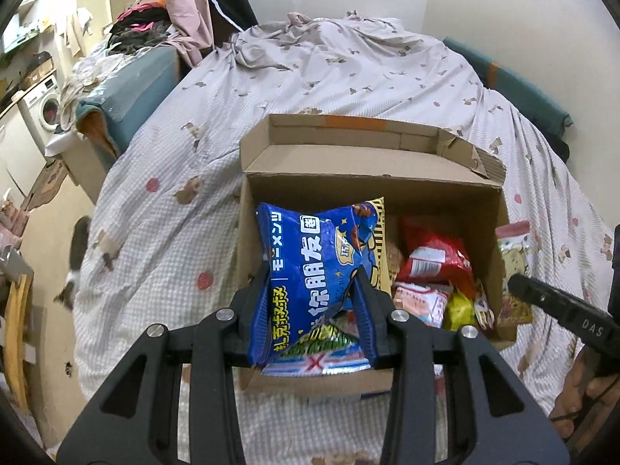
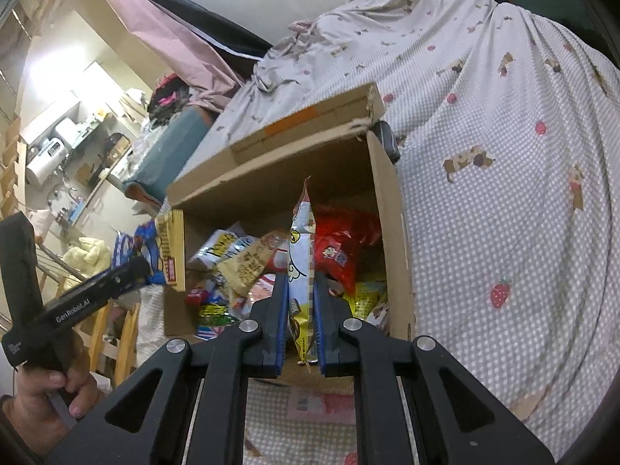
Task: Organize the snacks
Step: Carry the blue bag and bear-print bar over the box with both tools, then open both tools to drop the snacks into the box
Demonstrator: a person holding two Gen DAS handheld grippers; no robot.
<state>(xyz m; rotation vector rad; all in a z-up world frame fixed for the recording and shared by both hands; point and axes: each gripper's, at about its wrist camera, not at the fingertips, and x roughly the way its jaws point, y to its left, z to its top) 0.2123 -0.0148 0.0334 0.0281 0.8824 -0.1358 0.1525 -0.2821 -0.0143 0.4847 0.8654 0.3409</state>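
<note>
The left gripper (image 1: 312, 290) has its jaws clenched on a blue snack bag (image 1: 310, 267), held over the near left part of the cardboard box (image 1: 372, 190) that stands on the bed (image 1: 174, 178). The right gripper (image 2: 301, 310) pinches a thin yellow packet (image 2: 300, 255) edge-on above the box's right side. To do this step well, I judge each bag should go down into a free gap between the packets already inside (the red one (image 2: 341, 252) takes much room), and be let go only when it rests. The box floor is hidden under snacks, and the near wall is covered by the jaws.
</note>
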